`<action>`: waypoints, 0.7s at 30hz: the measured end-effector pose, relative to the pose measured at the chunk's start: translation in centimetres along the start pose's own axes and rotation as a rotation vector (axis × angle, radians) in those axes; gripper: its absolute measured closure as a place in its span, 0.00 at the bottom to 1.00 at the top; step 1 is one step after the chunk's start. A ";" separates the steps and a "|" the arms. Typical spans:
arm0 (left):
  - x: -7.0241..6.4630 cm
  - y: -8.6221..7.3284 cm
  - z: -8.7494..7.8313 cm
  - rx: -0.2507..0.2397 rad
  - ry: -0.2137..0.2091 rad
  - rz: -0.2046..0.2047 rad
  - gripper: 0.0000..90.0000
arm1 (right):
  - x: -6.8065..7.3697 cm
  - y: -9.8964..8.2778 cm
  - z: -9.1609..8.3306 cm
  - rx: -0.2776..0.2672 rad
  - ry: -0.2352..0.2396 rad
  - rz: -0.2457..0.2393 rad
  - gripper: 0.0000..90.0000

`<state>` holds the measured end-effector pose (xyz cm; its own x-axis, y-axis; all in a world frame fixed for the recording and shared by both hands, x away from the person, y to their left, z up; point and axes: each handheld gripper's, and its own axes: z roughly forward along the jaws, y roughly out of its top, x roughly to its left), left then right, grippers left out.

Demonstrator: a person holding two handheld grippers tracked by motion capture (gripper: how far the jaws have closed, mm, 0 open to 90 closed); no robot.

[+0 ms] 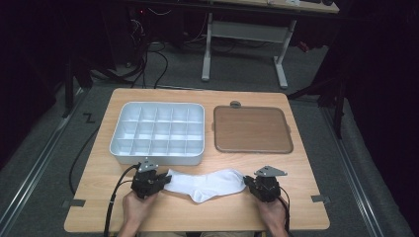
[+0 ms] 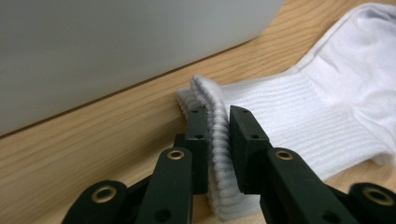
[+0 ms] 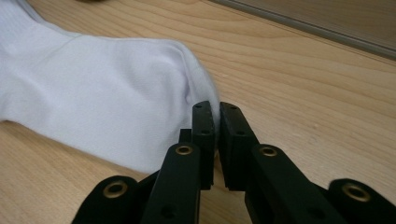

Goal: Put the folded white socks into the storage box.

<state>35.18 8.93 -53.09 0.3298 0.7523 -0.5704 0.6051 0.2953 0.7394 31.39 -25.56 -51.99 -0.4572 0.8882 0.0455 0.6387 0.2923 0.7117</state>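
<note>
A white sock (image 1: 205, 183) lies stretched between two hand-held grippers at the near edge of a wooden table (image 1: 99, 168).

At left, the left gripper (image 1: 159, 181) pinches the sock's ribbed cuff (image 2: 219, 140), its jaws pressed onto the bunched fabric just in front of a grey compartment tray (image 1: 157, 132) that sits on the far left of the table. The sock lies flat on the wood, running rightward, its heel sagging toward the near edge. At right, the right gripper (image 1: 248, 185) nips the toe end (image 3: 205, 100), jaws almost together on a thin fold of cloth. Beyond it, on the far right, rests a brown tray (image 1: 251, 129).
</note>
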 end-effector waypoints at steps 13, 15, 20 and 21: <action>-0.5 -0.1 0.7 -0.015 0.025 0.012 0.64 | -1.0 -0.2 0.1 0.018 -0.025 0.018 0.88; -0.4 0.2 0.2 -0.035 0.032 0.005 0.56 | -1.0 -0.1 0.1 0.016 -0.032 0.031 0.80; -0.2 1.0 -0.8 -0.058 0.031 -0.039 0.44 | -0.6 0.5 -0.7 -0.025 -0.039 0.044 0.72; -0.1 1.1 -0.9 -0.058 0.032 -0.043 0.43 | -0.4 0.8 -1.0 -0.036 -0.039 0.040 0.72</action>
<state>35.19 9.66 -51.89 0.2805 0.7563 -0.5910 0.5753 0.3604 0.7343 31.48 -26.07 -50.77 -0.4068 0.9123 0.0475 0.6328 0.2439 0.7349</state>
